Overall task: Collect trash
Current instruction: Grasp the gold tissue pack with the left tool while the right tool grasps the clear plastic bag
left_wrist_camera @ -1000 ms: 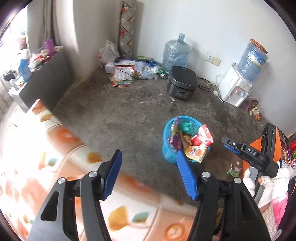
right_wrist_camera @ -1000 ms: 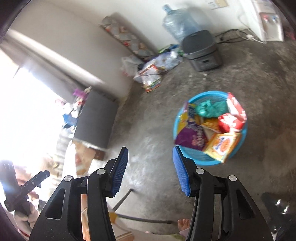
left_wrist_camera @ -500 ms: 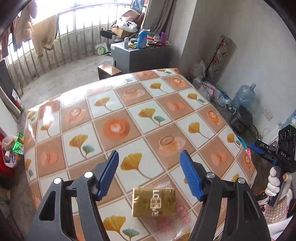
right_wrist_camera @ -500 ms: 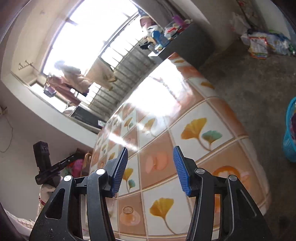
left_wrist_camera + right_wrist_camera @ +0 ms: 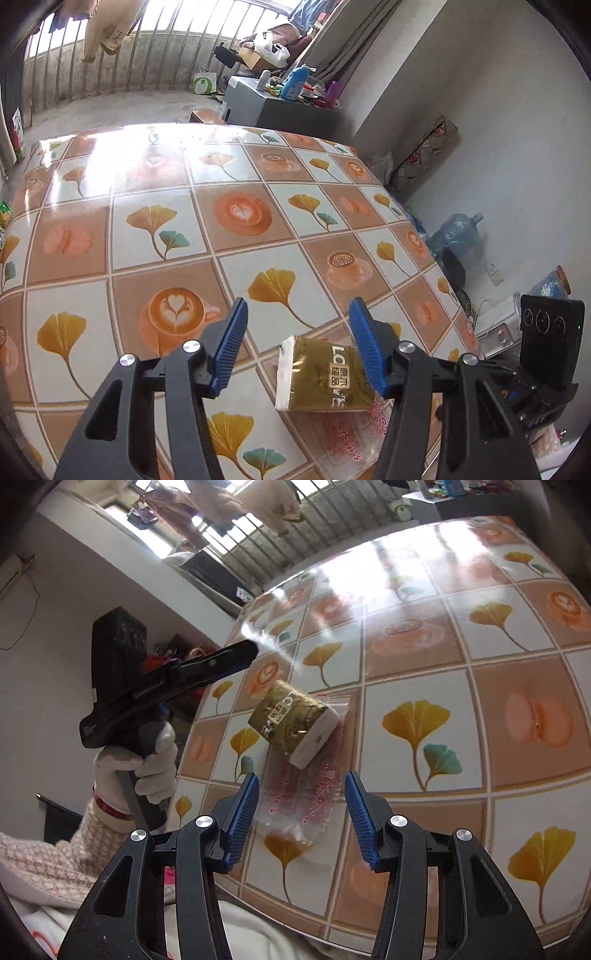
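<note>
A: What's left on the tabletop (image 5: 155,206)?

B: A gold tissue pack (image 5: 325,376) lying on a clear printed plastic bag (image 5: 314,790), near the edge closest to me. I judge both are trash to collect.

A: Your left gripper (image 5: 297,347)?

B: I've got it angled down over the pack. Its jaws have just been narrowing, yet they stand apart; the pack sits between them toward the right-hand finger, and I see no pads pressing.

A: And the right gripper (image 5: 301,814)?

B: Half open, holding nothing, hovering above the bag's near end. I'd take the pack first, since it pins the bag flat.
</note>
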A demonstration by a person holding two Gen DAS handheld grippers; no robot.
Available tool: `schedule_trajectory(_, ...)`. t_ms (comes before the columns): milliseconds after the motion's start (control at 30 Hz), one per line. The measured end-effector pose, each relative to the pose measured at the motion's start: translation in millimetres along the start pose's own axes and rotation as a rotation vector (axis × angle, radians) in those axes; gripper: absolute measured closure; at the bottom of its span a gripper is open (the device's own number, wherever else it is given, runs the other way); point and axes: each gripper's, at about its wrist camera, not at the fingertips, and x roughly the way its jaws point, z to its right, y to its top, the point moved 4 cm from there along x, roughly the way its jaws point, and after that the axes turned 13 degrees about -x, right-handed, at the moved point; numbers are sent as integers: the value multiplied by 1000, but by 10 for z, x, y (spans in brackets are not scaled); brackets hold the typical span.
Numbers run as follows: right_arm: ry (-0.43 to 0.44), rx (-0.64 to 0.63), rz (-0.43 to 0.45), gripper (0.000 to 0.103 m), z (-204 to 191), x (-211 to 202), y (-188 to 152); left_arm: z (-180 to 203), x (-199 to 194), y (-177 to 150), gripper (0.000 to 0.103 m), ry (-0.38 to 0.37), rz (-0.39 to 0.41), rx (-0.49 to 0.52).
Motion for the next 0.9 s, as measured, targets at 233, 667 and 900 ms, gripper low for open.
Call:
schedule_trajectory(233,181,-146,-130,62,-573,180,-141,49,304,39,70,-13,-68,68)
schedule_trajectory(667,81,138,-203,72,-159,334,-435,-120,410,-295,73,-1,-176,23)
schedule_trajectory(900,48,287,-92,72,73,258,-408,-187,282,-413,73,-10,-180,-34)
